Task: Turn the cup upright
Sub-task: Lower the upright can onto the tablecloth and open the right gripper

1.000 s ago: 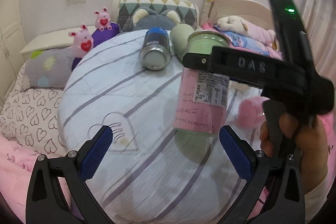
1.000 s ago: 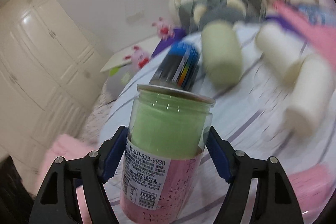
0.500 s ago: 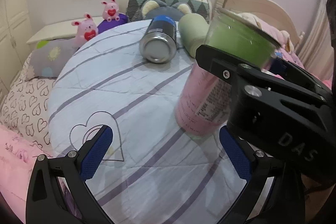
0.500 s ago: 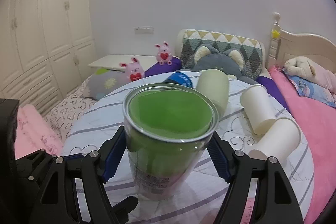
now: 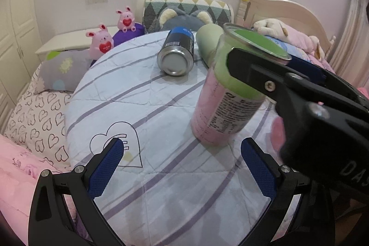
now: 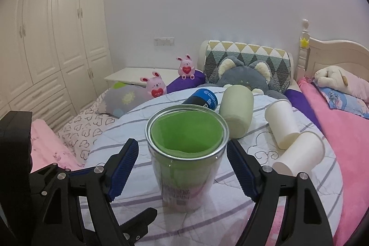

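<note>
A clear cup with a green lining and a pink label (image 6: 188, 153) stands upright on the round striped table (image 6: 306, 186), mouth up. My right gripper (image 6: 183, 167) straddles it with the blue pads apart from its walls, so it is open. In the left wrist view the cup (image 5: 227, 93) stands right of centre with the right gripper's black body around its upper part. My left gripper (image 5: 182, 164) is open and empty, low over the table's near side, left of the cup.
A blue-black can (image 5: 177, 51) and a pale green cup (image 6: 236, 114) lie on their sides at the far side. Two white paper cups (image 6: 282, 122) (image 6: 299, 155) lie at the right. Plush toys, pillows and bedding ring the table.
The cup went from tilted in my right gripper's grip to standing on the table. The right jaws have opened off it. The left gripper stayed open.
</note>
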